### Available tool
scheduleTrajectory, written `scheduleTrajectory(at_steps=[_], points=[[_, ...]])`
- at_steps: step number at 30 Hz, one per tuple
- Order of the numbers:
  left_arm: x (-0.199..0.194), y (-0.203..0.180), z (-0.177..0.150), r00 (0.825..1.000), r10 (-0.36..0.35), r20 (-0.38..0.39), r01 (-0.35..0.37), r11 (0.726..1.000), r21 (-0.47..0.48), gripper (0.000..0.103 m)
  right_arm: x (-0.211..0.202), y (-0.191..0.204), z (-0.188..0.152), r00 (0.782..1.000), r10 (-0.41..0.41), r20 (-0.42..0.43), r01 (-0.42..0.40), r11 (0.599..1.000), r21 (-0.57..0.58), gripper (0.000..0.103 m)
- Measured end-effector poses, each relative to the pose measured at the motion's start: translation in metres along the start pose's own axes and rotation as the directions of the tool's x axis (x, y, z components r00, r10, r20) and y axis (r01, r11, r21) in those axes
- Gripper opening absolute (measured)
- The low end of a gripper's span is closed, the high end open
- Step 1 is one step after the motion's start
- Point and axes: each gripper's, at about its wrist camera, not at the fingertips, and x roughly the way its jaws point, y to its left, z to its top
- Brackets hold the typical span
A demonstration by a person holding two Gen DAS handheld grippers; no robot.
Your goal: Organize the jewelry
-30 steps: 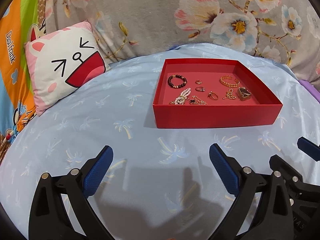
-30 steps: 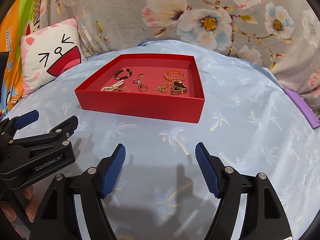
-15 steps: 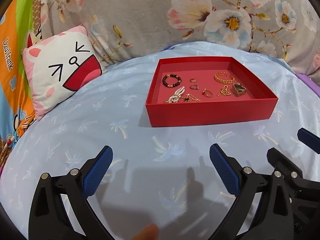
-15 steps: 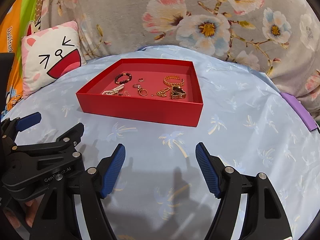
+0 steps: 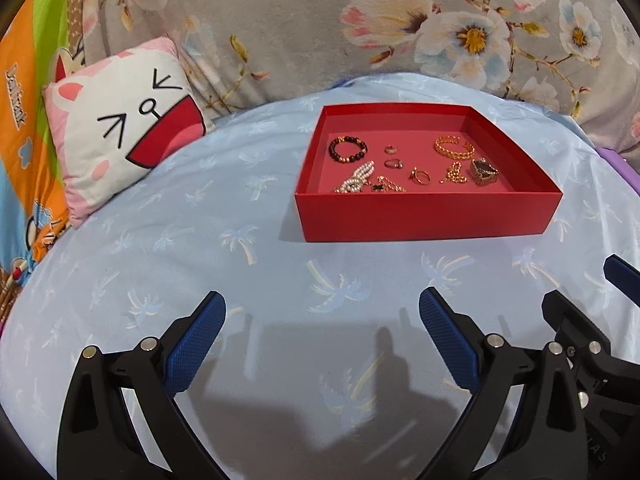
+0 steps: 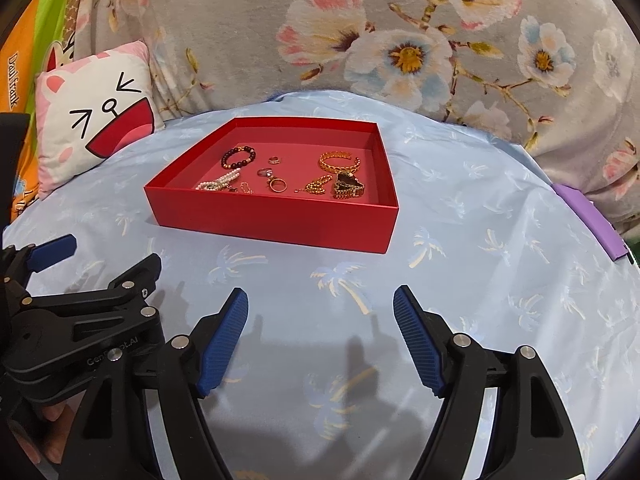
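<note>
A red tray [image 5: 424,216] [image 6: 280,222] sits on the blue bedsheet ahead of both grippers. In it lie a dark bead bracelet [image 5: 347,149] [image 6: 238,157], a pearl piece [image 5: 356,178] [image 6: 218,182], a gold chain bangle [image 5: 454,147] [image 6: 340,162], a dark watch [image 5: 483,172] [image 6: 349,187], a gold chain [image 5: 454,172] and several small rings [image 5: 419,176] [image 6: 277,185]. My left gripper [image 5: 322,332] is open and empty, well short of the tray. My right gripper [image 6: 320,328] is open and empty, also short of it.
A cat-face pillow [image 5: 124,128] [image 6: 92,124] leans at the back left. A floral blanket [image 5: 360,32] rises behind the tray. A purple object [image 6: 592,220] lies at the bed's right edge. The left gripper's body [image 6: 80,320] shows beside the right one.
Both grippers have drawn back and risen slightly, so the tray sits a little farther and higher in view. Jaws stay open. The jewelry has not moved.
</note>
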Motion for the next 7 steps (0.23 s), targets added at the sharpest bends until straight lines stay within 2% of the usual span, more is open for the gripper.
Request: scheduleTrajectory(at_steps=[7], points=[[-0.009, 0.007, -0.002, 0.999, -0.029, 0.044, 0.031, 0.999, -0.04, 0.095, 0.01, -0.01, 0.001, 0.998, 0.039, -0.058, -0.035, 0.997, 0.062, 0.082]])
